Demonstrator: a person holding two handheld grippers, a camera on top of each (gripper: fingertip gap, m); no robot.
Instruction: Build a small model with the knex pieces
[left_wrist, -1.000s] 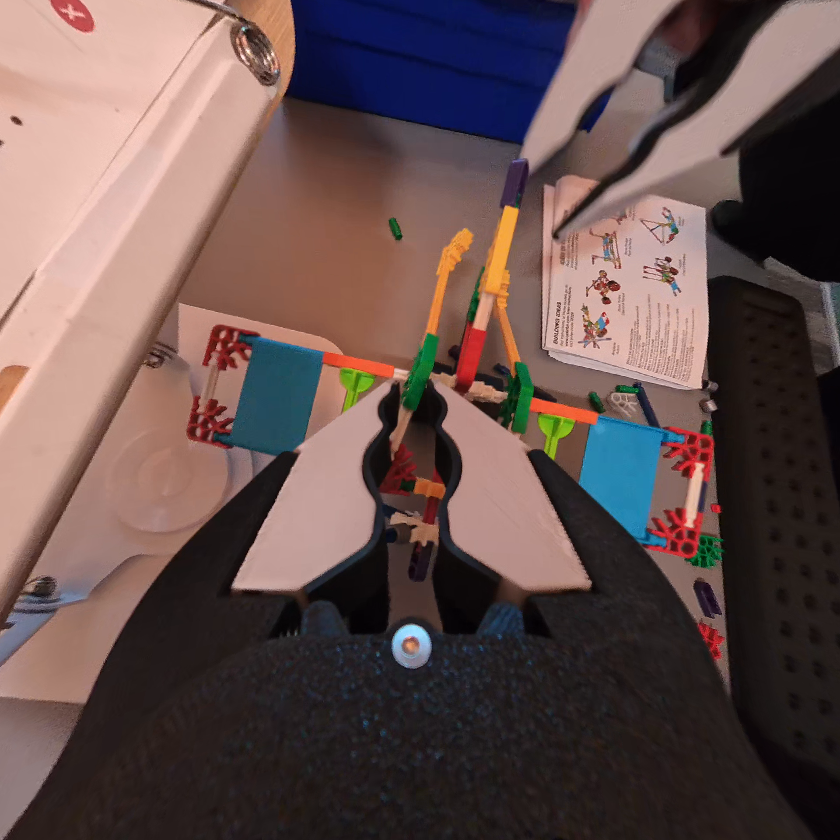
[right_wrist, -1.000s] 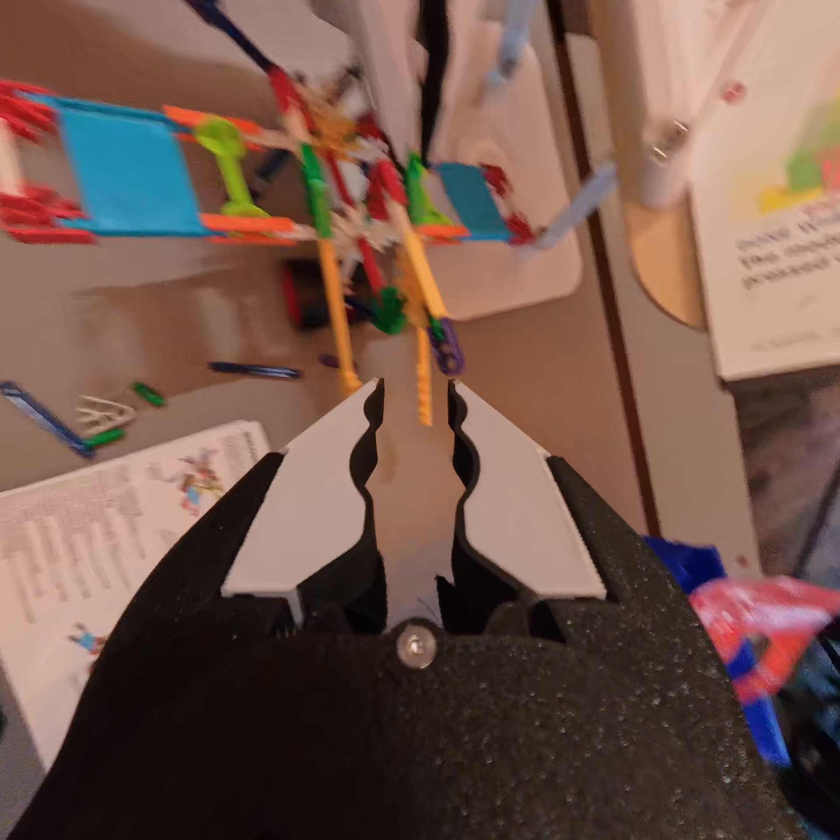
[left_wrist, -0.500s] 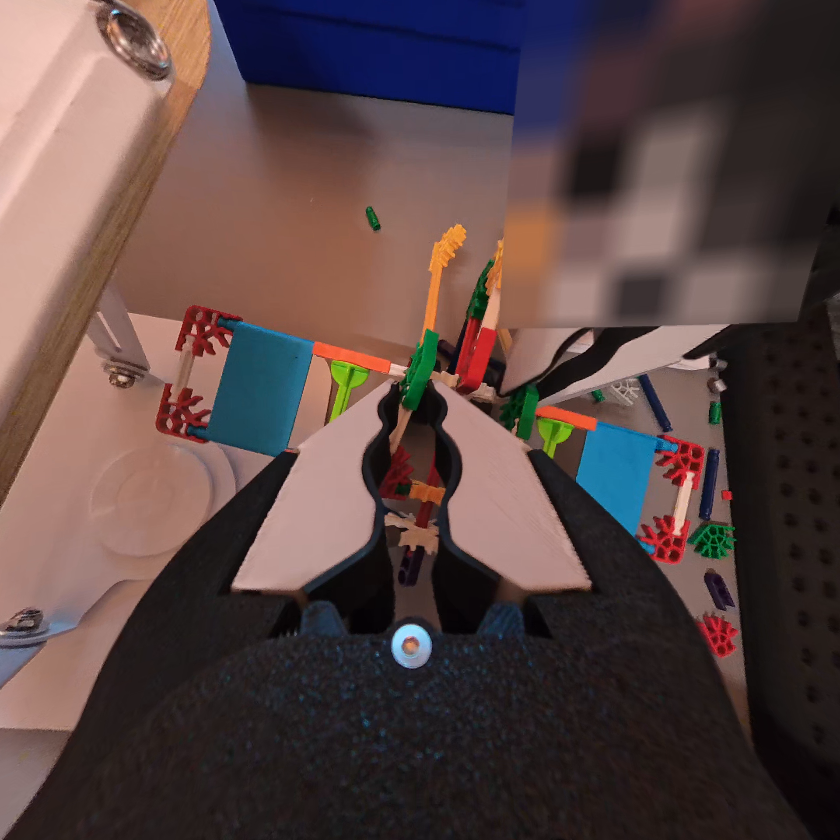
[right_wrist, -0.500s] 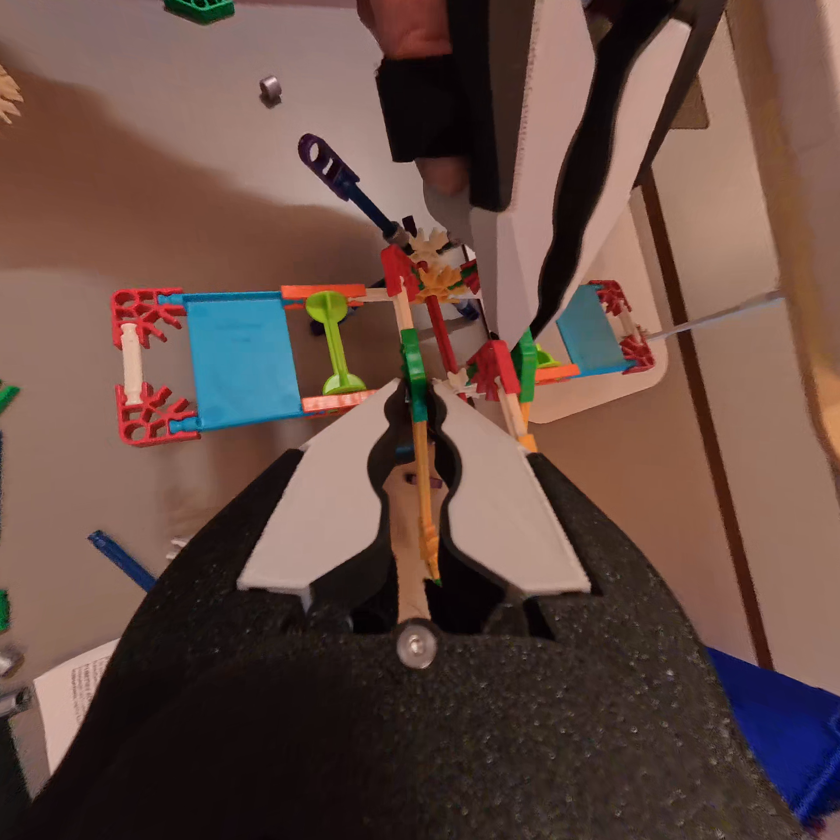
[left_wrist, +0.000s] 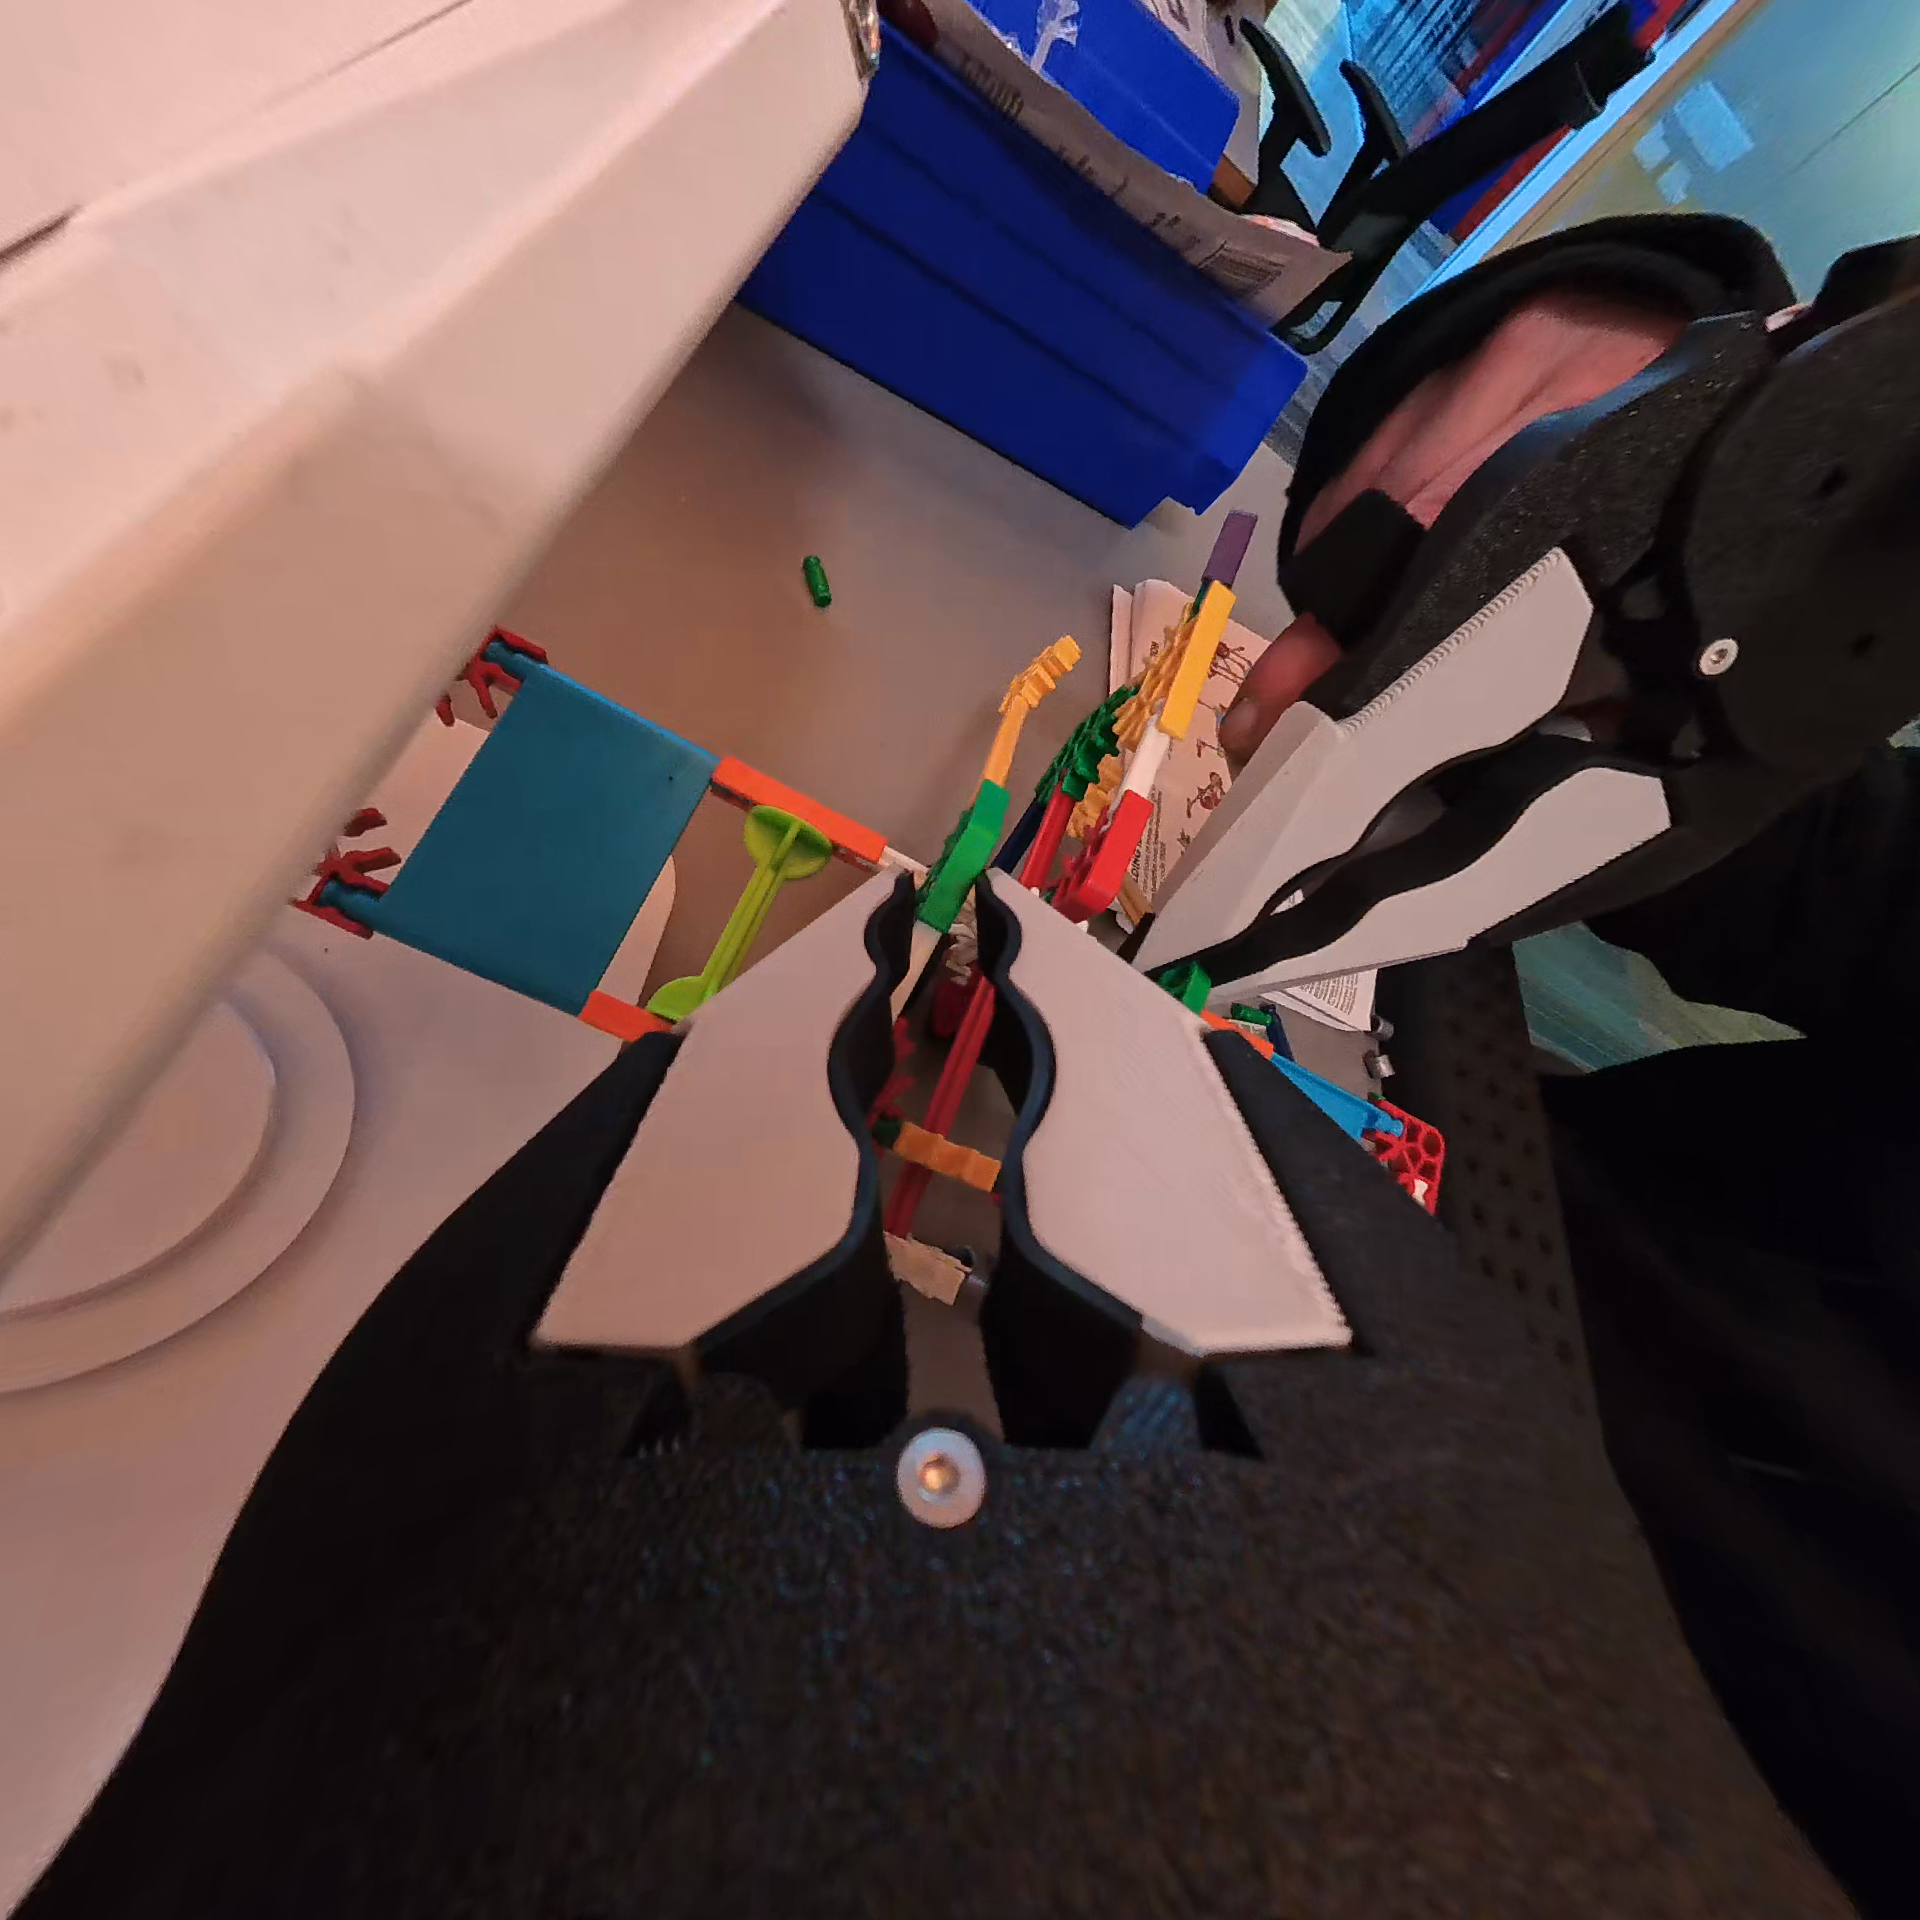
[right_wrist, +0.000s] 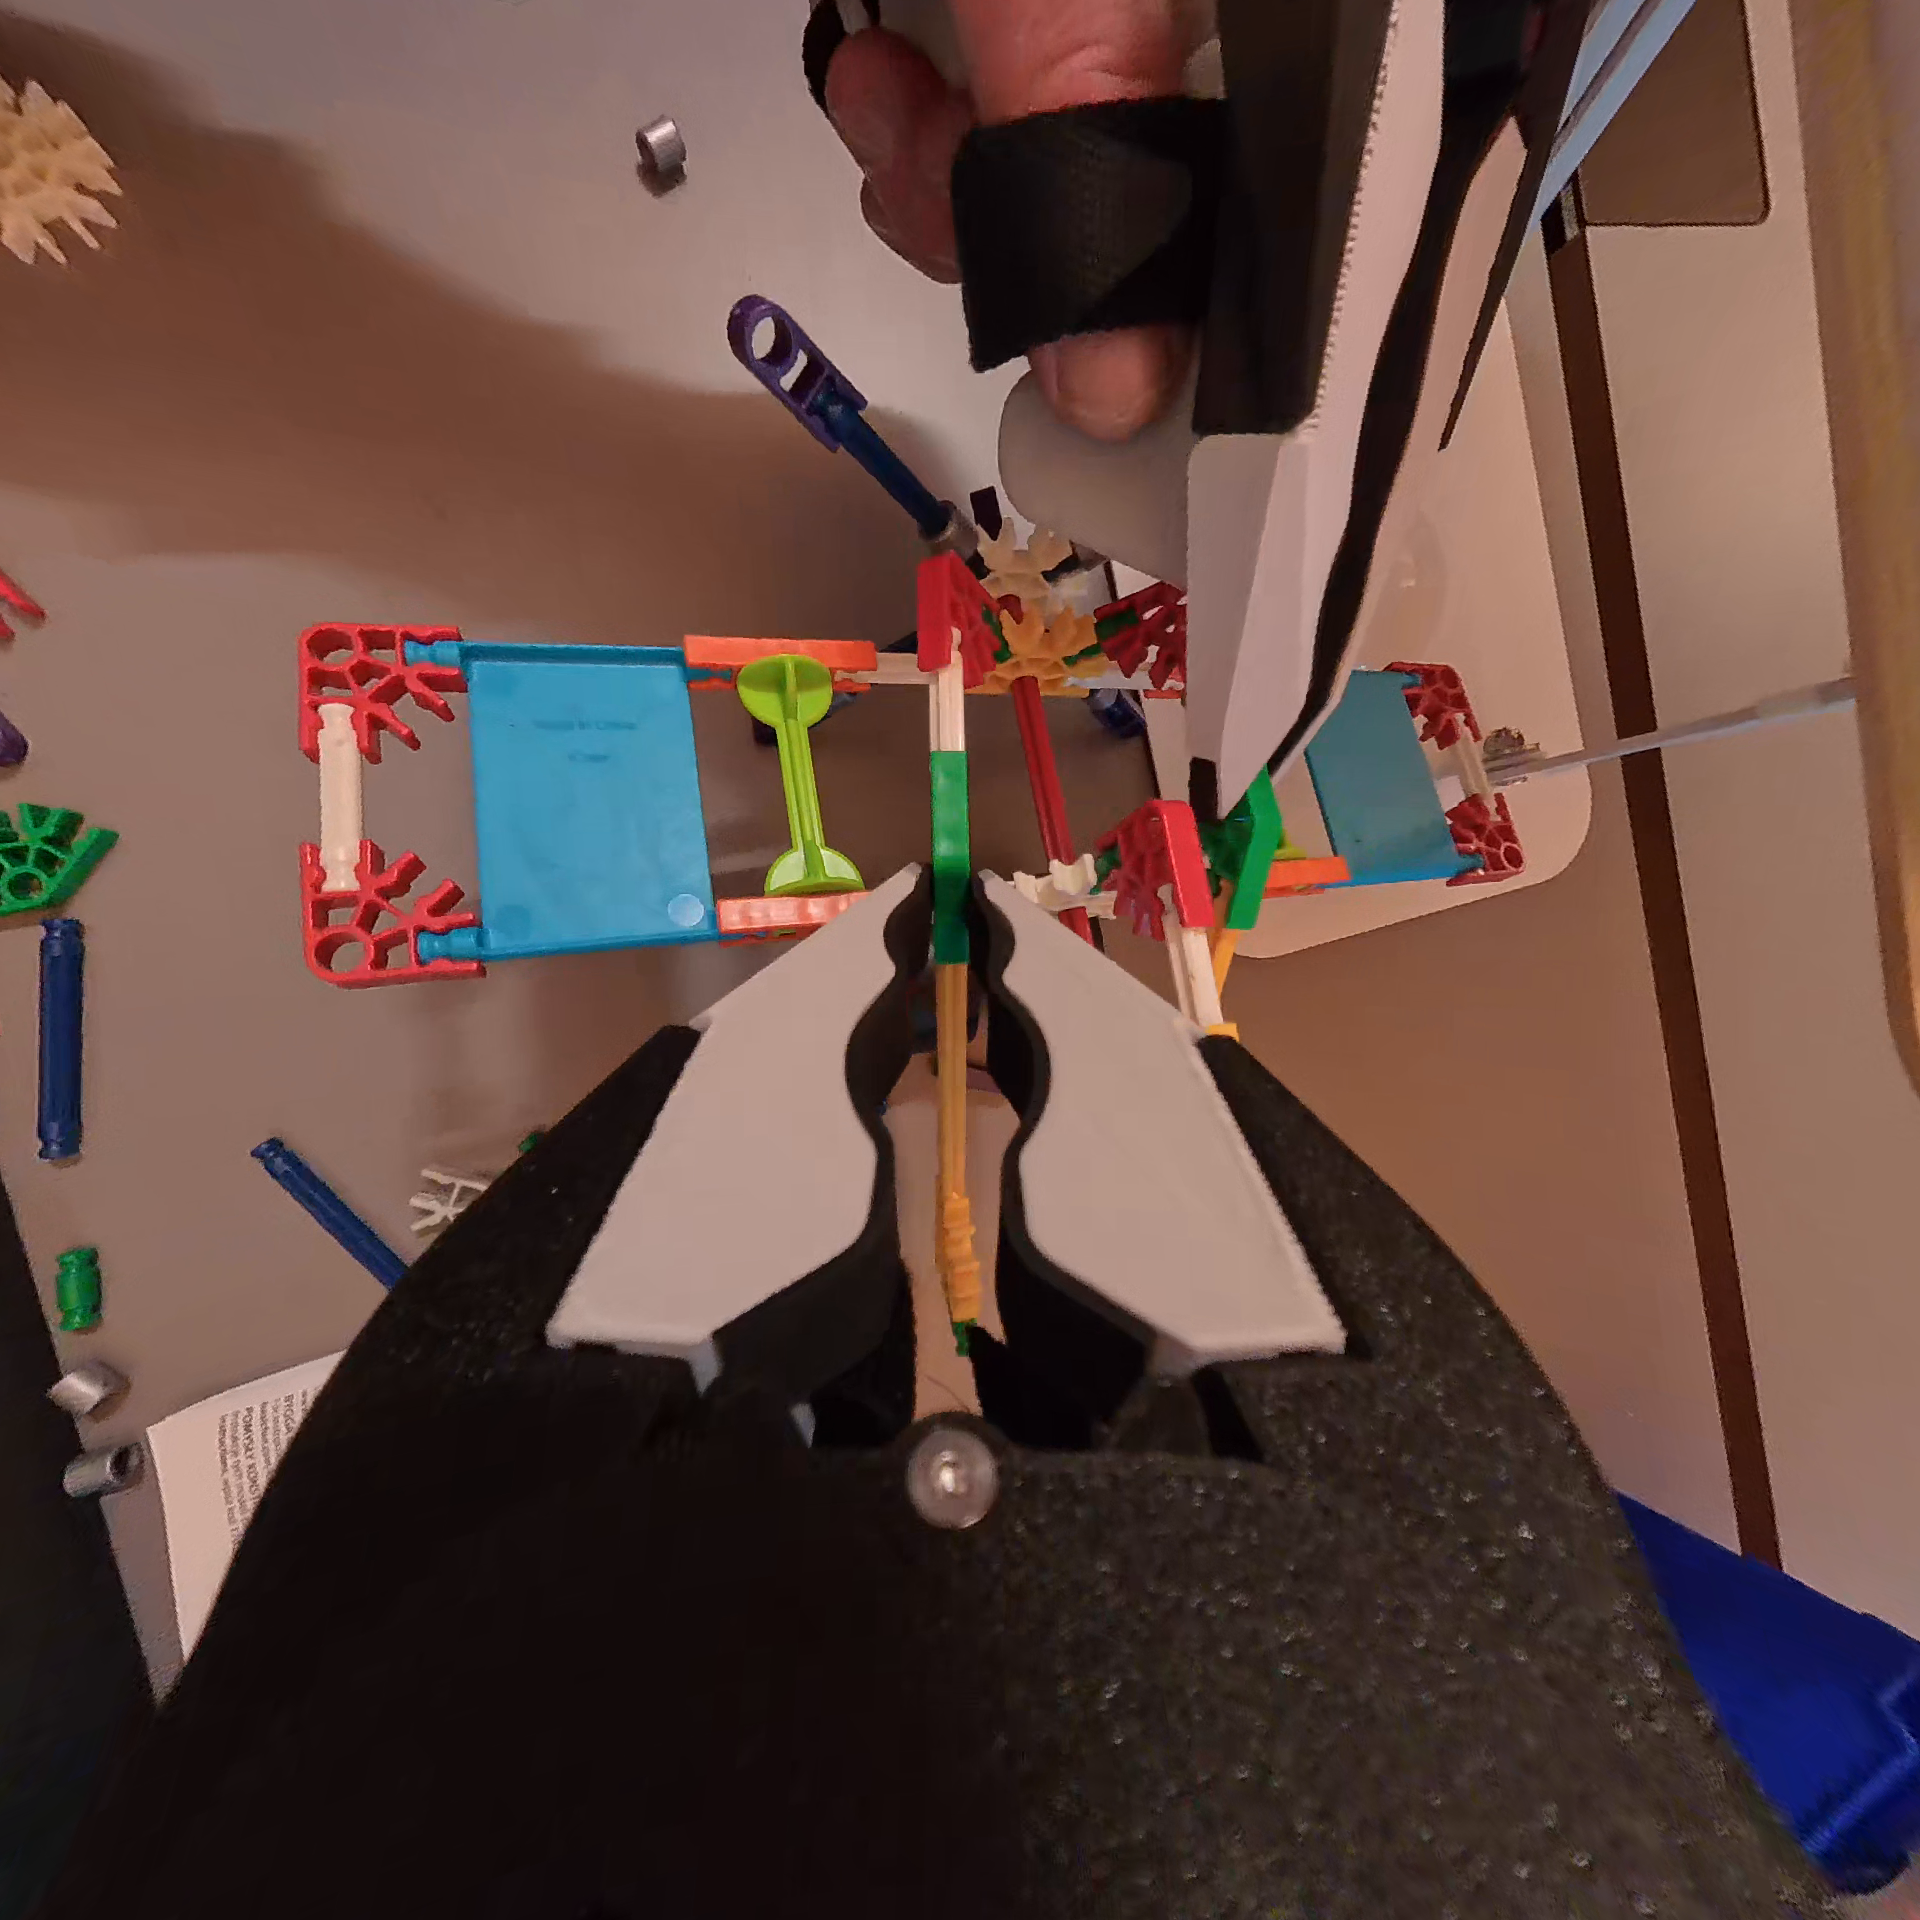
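We have both grippers on one colourful rod-and-connector toy model (right_wrist: 1039, 727), which sits at the centre of the right wrist view on a grey tabletop (right_wrist: 520, 416).

The right gripper (right_wrist: 951, 894) is nearly closed, its tips pinching the green connector (right_wrist: 948, 831) on the upright white and yellow strut that runs back between the jaws.

The left gripper (left_wrist: 940, 904) is likewise almost closed at its tips around a green connector (left_wrist: 961, 852) on another strut, with a red rod (left_wrist: 940, 1101) and an orange clip (left_wrist: 945, 1153) showing in the gap behind. From the right wrist view its tips reach the model right of centre.

Blue panels (right_wrist: 587, 795) with red corner connectors (right_wrist: 364, 681) spread to either side. Loose rods (right_wrist: 59, 1039), a green spacer (left_wrist: 817, 580) and a folded instruction sheet (left_wrist: 1174, 769) lie nearby.

With two holds so close on a springy frame, we judge it best to keep both grips square and steady, and to avoid twisting one strut against the other.
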